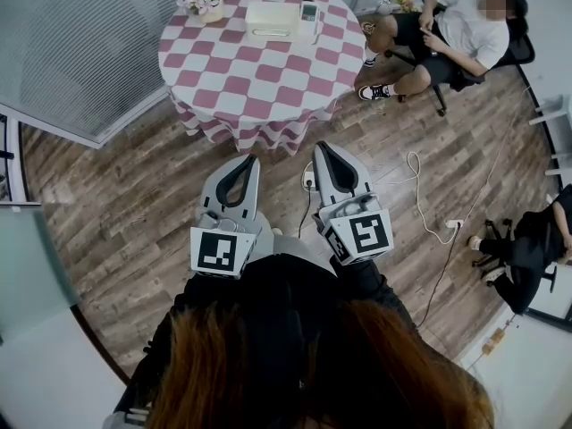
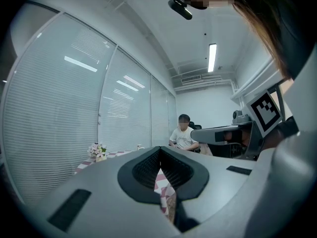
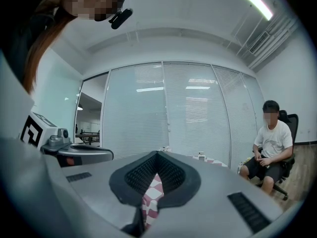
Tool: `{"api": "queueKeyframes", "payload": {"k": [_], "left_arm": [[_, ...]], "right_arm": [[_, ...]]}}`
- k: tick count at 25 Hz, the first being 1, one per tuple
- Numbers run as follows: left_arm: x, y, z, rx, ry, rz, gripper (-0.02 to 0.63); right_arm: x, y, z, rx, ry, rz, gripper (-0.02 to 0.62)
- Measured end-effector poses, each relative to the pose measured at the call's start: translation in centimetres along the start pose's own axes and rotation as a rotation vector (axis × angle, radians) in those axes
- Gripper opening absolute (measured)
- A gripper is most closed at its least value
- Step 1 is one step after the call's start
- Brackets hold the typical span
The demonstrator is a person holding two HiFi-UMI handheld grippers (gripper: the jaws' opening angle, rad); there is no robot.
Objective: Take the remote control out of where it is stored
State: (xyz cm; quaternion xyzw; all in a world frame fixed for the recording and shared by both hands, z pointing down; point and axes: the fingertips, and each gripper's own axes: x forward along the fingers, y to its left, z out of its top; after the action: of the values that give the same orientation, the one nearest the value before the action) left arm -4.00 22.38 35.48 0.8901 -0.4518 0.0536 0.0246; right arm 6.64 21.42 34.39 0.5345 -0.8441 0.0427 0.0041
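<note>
**A:** Why do the left gripper (image 1: 246,164) and right gripper (image 1: 322,150) sit so far from the table (image 1: 223,70)?

**B:** They're only approaching, I'd say. Both have jaws pressed together, holding nothing.

**A:** And the remote control (image 1: 309,12)?

**B:** Probably that small device beside the white box (image 1: 271,18), near the table's far edge.

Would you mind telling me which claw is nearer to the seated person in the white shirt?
Right. The right claw is held out on the side toward the seated person; the left claw is beside it, farther off.

Even, bright ceiling-strip light (image 2: 212,57); strong fisheye distortion, dark vignetted corners
</note>
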Motion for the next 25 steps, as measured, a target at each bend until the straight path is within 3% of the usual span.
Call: {"api": "queueKeyframes", "payload": {"k": [13, 25], "left_arm": [[3.5, 2.3, -0.5, -0.01, 0.001, -0.007, 0.009], [12.5, 7.8, 0.7, -0.022, -0.007, -0.046, 0.009]], "right_arm": [[3.5, -1.7, -0.3, 0.012, -0.004, -0.002, 0.014], [12.2, -5.9, 0.0, 0.011, 0.018, -0.015, 0.014]]}}
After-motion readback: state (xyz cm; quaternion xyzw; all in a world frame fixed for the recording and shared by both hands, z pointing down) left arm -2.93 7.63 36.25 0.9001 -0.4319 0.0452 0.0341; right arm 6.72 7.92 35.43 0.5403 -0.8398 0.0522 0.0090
